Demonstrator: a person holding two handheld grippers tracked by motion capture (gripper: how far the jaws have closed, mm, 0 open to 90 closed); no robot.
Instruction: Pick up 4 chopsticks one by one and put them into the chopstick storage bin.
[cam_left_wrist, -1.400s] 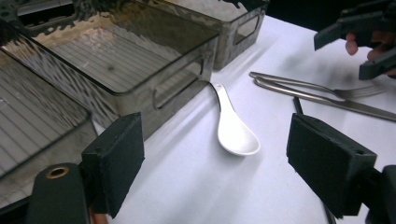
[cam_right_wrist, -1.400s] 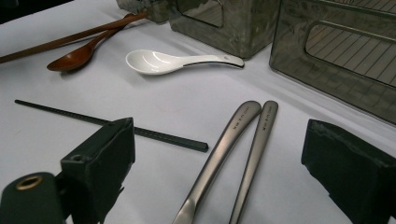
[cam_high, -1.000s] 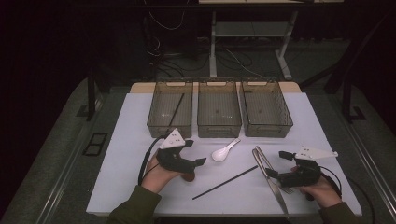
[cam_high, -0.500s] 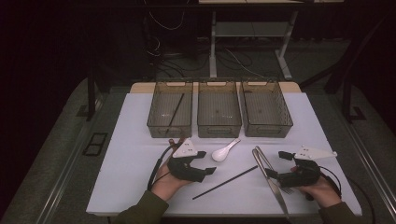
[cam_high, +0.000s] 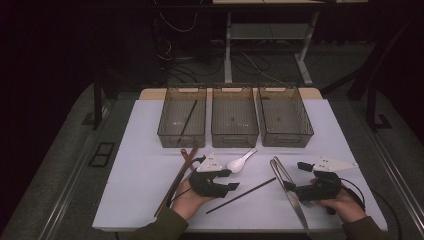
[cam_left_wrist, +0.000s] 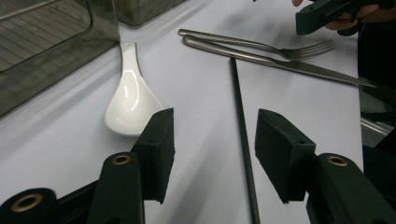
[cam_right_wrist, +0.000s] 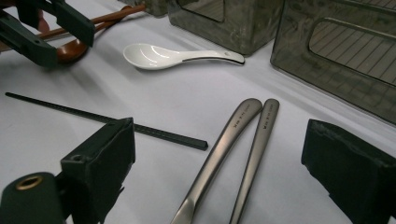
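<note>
The work in hand looks like sorting cutlery into the three clear bins (cam_high: 235, 131), and this step is the left gripper (cam_left_wrist: 212, 140) lining up on the black chopstick (cam_left_wrist: 240, 135). Its jaws have just been closing but remain apart, with the chopstick lying on the white surface (cam_high: 145, 165) between them, nearer the right-hand jaw and untouched; the white ceramic spoon (cam_left_wrist: 128, 100) sits just outside the left-hand jaw. Next, I judge, the jaws must drop to the surface, centre over the thin stick and pinch it. The right gripper (cam_right_wrist: 217, 168) rests wide open, with the steel knife (cam_right_wrist: 219, 149) and fork (cam_right_wrist: 257, 144) handles between its jaws.
</note>
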